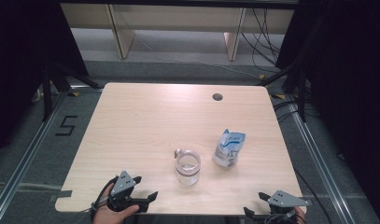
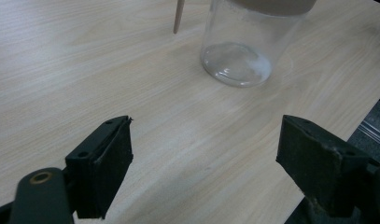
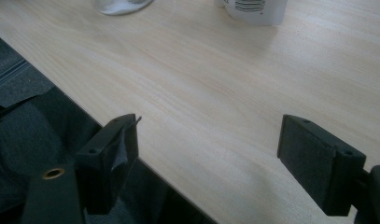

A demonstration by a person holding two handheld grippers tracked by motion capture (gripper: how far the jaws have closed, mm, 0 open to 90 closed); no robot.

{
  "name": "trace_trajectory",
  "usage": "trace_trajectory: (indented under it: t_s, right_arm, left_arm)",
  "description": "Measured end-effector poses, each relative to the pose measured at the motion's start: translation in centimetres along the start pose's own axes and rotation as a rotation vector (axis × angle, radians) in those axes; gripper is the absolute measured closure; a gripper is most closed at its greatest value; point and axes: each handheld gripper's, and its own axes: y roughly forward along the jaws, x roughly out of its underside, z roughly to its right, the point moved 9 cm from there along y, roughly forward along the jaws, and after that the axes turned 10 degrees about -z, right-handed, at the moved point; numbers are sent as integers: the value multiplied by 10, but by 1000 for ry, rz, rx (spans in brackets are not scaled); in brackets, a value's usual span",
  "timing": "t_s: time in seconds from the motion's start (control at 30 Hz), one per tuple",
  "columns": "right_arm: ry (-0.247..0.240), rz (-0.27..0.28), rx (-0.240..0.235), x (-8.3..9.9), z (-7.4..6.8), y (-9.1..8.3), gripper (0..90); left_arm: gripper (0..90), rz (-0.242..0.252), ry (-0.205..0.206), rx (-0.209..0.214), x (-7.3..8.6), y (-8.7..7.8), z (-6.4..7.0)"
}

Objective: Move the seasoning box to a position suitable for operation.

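Observation:
A clear glass jar (image 1: 187, 169) stands near the table's front middle, with a little white residue in its bottom (image 2: 236, 63). A thin wooden stick (image 2: 179, 16) hangs beside it. A white and blue pouch (image 1: 229, 148) stands just right of the jar. My left gripper (image 1: 145, 187) rests at the front left edge, held by a hand, pointing towards the jar; it is open and holds nothing (image 2: 206, 140). My right gripper (image 1: 254, 204) sits at the front right edge, open and holding nothing (image 3: 208, 140). Its view catches the jar's base (image 3: 120, 5) and the pouch's bottom (image 3: 255, 9).
The light wooden table (image 1: 145, 121) has a round cable hole (image 1: 217, 97) at the back right. Its front edge (image 3: 145, 161) runs under my right gripper. Black stands and cables flank the table on the grey floor.

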Motion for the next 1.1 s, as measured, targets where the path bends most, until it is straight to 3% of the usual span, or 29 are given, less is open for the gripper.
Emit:
trace_trajectory:
  t_s: [0.1, 0.13, 0.17, 0.23, 0.27, 0.3, 0.33, 0.5, 0.53, 0.63, 0.7, 0.73, 0.83, 0.87, 0.9, 0.93, 1.1]
  right_arm:
    - [24, -6, -5, 1, -3, 0, 216]
    - [20, 3, -5, 0, -3, 0, 216]
    - [-17, 4, 0, -1, 0, 0, 219]
    - [-17, 4, 0, -1, 0, 0, 222]
    - [11, -7, -6, 0, -3, -1, 222]
    - [0, 0, 5, -1, -1, 1, 221]
    - [-21, 6, 0, -2, 0, 0, 221]
    - [-23, 9, -7, -2, -1, 1, 222]
    - [-20, 6, -7, -2, -1, 1, 222]
    - [-25, 10, -16, -3, -2, 1, 228]
    - [-25, 11, -18, -2, -2, 1, 239]
    - [-40, 21, 6, -3, 0, 0, 239]
    - [-17, 17, -4, -3, -2, 0, 237]
    - [-37, 23, 5, -4, 0, 0, 237]
    - [8, 10, -14, -2, -5, 0, 237]
    - [-27, 23, -7, -4, -1, 1, 237]
    - [-41, 20, 5, -4, 0, 0, 244]
  left_arm:
    - [175, -18, 13, -3, 1, 0, 0]
    - [176, -21, 13, -7, 1, 0, 0]
    - [177, -21, 18, -2, 1, 0, 0]
    - [178, -15, 14, -8, 0, 0, 1]
    - [180, -13, 28, -5, -1, 0, 0]
    - [181, -17, 43, -9, -1, 0, -1]
    - [182, -9, 28, -7, -2, 0, 0]
    - [207, -12, 49, -15, -8, 2, -4]
    - [210, -4, 37, -13, -10, 2, -3]
    - [222, 1, 55, -19, -16, 0, -6]
    - [233, 11, 29, -24, -21, -1, -7]
    - [233, 18, 38, -25, -24, -1, -8]
    - [241, 24, 46, -23, -30, 0, -11]
    - [245, 24, 38, -29, -33, 1, -12]
    - [251, 22, 46, -28, -35, 1, -13]
    - [255, 28, 25, -19, -37, 3, -12]
    - [309, 38, 50, -10, -50, 1, -15]
